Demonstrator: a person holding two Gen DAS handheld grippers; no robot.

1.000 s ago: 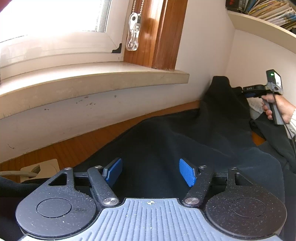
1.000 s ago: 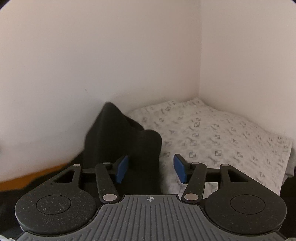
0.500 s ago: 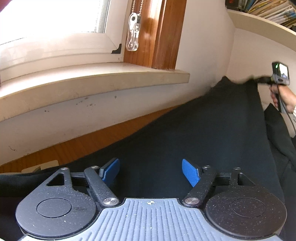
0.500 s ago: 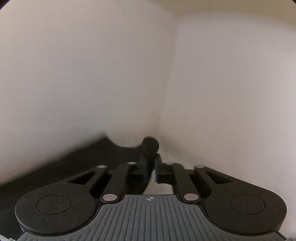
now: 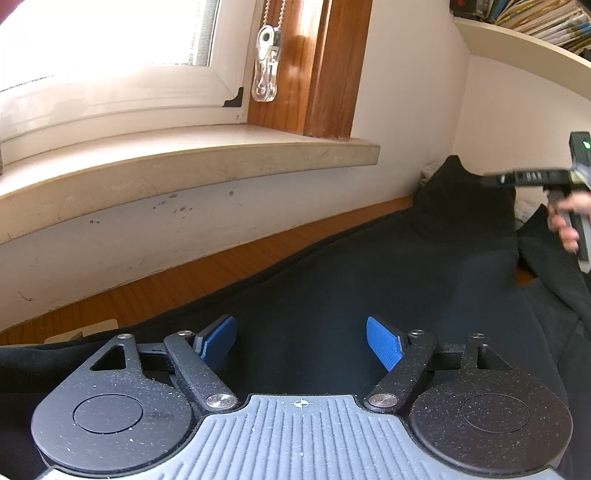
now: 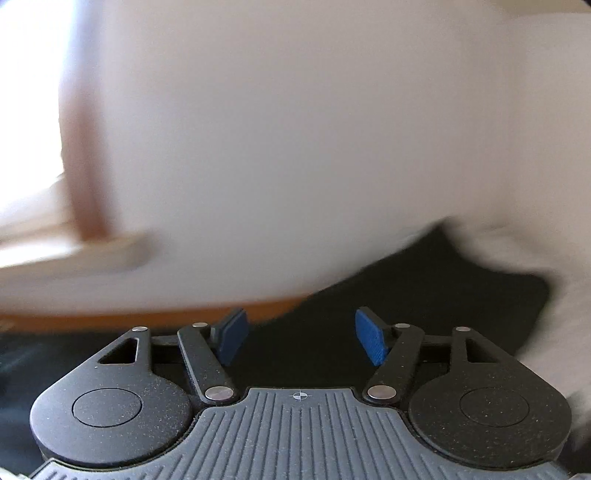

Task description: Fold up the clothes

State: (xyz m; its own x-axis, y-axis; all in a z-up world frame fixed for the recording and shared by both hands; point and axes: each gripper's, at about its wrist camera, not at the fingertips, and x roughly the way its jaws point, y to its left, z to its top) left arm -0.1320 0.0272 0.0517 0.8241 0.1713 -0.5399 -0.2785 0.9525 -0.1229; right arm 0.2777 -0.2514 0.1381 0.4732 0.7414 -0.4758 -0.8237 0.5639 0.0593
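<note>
- Letting go is what has just happened on the right: the right gripper, clamped on a raised corner of the dark garment half a second ago, has just been opening its jaws, and its blue pads now stand apart with nothing pinched between them.
- Cloth that was pulled up into a taut ridge toward the far wall has dropped; it now lies spread on the wooden surface, ahead of and under both tools, with one peak slumped against the wall.
- Blur across the right wrist view fits a gripper swinging away from the release.
- The left gripper hovers over the near cloth, jaws wide, holding nothing; they have opened slightly further.
- My reading: one stretch-and-lay step is finished, and a fresh grasp is needed before the next fold.
- No brand, label or legible writing shows; the spines on the shelf are too small to read.
</note>
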